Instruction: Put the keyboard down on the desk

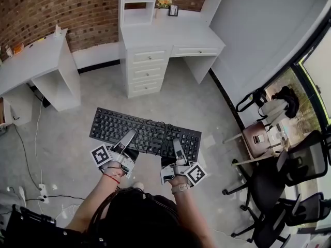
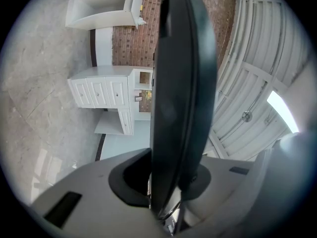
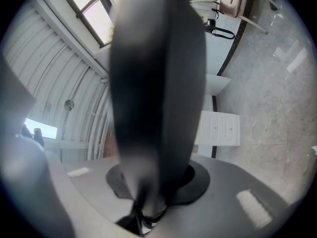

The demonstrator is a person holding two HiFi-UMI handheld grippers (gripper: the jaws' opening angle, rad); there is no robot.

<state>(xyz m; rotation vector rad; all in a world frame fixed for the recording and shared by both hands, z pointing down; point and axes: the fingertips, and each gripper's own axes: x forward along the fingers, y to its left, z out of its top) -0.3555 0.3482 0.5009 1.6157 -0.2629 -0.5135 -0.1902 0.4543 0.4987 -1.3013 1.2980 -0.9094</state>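
Carry step: keyboard (image 1: pixel 147 130) mid-frame over the floor (image 1: pixel 67 138), left gripper (image 1: pixel 128 136) and right gripper (image 1: pixel 177 144) both clamped on its near edge. Next, I judge: reach desk (image 1: pixel 170 36) at top centre, lower flat.

Open grey floor (image 1: pixel 103 94) runs ahead to the white desk (image 1: pixel 170 35) at twelve o'clock. Its top lies free up to the shelf unit (image 1: pixel 137 4) at the back. A second desk (image 1: pixel 31 61) stands at ten o'clock, and chairs (image 1: pixel 302 161) crowd three to four o'clock.
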